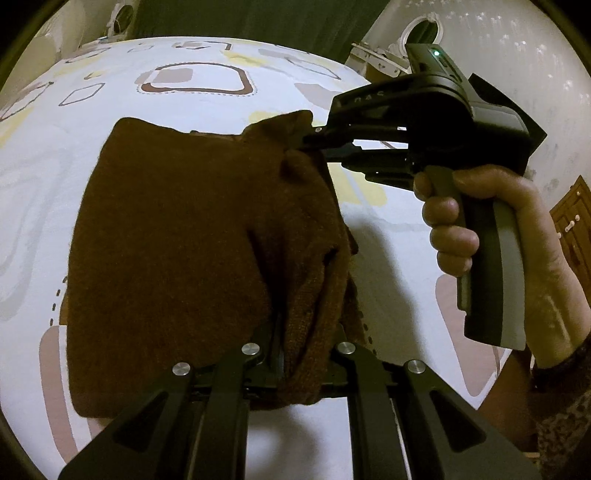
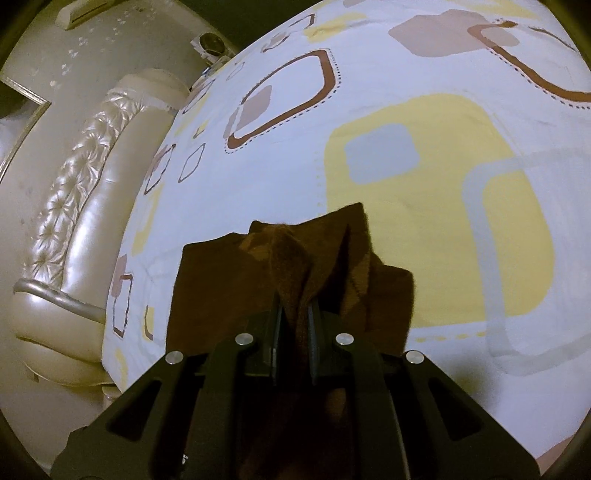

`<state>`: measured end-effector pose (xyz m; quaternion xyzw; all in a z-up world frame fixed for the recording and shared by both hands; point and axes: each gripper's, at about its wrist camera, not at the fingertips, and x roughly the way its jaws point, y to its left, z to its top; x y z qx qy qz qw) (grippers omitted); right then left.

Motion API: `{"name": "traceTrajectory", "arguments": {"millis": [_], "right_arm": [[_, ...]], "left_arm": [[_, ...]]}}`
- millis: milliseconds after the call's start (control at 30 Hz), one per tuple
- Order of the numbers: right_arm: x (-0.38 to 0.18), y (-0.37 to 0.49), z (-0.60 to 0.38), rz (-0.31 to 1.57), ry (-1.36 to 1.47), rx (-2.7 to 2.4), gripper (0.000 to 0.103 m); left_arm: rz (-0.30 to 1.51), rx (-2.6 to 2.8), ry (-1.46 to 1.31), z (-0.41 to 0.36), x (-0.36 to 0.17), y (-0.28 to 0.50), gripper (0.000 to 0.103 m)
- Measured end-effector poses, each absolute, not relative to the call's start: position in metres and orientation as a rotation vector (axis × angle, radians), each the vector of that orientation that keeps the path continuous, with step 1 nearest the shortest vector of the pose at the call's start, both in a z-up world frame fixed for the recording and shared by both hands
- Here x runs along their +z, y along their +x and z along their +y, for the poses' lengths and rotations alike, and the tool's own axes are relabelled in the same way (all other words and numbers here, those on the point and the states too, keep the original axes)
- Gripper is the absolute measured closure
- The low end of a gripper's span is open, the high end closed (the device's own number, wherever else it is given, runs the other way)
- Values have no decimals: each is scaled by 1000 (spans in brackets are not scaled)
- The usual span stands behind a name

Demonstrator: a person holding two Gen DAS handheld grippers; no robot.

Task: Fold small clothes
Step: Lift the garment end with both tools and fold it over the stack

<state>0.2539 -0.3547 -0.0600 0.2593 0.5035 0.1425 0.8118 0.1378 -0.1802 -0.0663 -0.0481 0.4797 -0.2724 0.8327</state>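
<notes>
A small brown knitted garment (image 1: 177,240) lies partly folded on the patterned bed sheet (image 1: 207,55). My left gripper (image 1: 301,354) is shut on a bunched edge of it at the bottom of the left wrist view. The right gripper (image 1: 314,142), held by a hand (image 1: 491,229), is shut on the garment's far corner, seen from the side. In the right wrist view the right gripper (image 2: 295,325) pinches a ridge of the brown garment (image 2: 229,273), which drapes down over the sheet (image 2: 424,184).
A cream tufted headboard (image 2: 81,192) curves along the left of the bed. A wooden cabinet (image 1: 576,221) stands at the far right. White ornate furniture (image 1: 424,29) sits behind the bed. A patterned sleeve (image 1: 565,406) shows at the lower right.
</notes>
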Motion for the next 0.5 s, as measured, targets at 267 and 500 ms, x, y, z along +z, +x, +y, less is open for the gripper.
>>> {"name": "traceTrajectory", "arguments": {"millis": [267,500], "right_arm": [[-70,252,-368,1076,589,303,92],[-77,252,-374,1078,622,307,92]], "left_arm": [[1020,-571,-98,-188,-69,131,93],[1014,-575,-75,-193,-70,129,92]]}}
